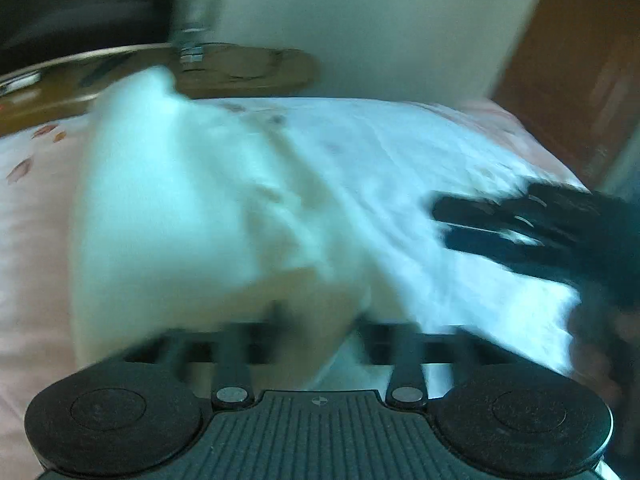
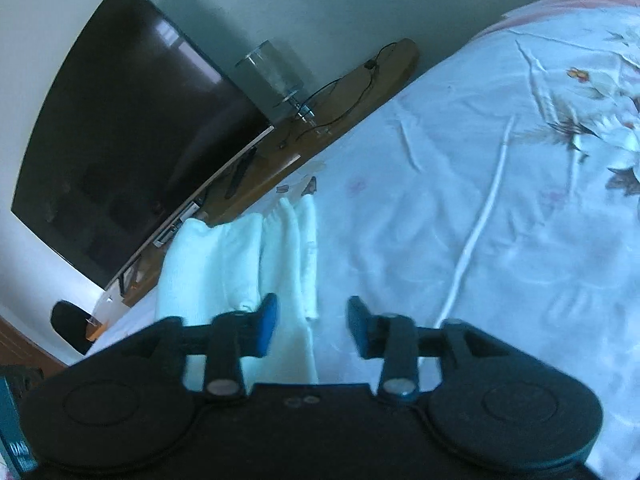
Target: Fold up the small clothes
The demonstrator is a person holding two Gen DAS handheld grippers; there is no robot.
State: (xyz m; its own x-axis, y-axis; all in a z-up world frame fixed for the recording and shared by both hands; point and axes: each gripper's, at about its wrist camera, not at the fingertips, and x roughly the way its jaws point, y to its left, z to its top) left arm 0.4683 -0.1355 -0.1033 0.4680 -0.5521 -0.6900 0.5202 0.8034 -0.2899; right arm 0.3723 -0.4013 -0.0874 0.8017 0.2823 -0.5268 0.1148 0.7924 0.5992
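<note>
A small white garment (image 1: pixel 180 200) fills the left and middle of the blurred left wrist view, bunched up just ahead of my left gripper (image 1: pixel 322 320). Its dark fingers (image 1: pixel 276 318) show smeared but apart, with cloth in front of them and nothing pinched. In the right wrist view the same garment (image 2: pixel 224 256) lies in soft pleats on the bed. My right gripper (image 2: pixel 312 320) stands open above its near edge, blue pads (image 2: pixel 268 322) spread, gripping nothing. That right gripper (image 1: pixel 438 224) also shows at the right of the left wrist view, low over the sheet.
The bed sheet (image 2: pixel 460 140) is white with a floral print and a thin white cord (image 2: pixel 480 220) across it. Beyond the bed's far edge stand a wooden shelf (image 2: pixel 352 92), a dark TV screen (image 2: pixel 132 128) and a glass jar (image 2: pixel 272 72). A wooden door (image 1: pixel 580 72) stands at the right.
</note>
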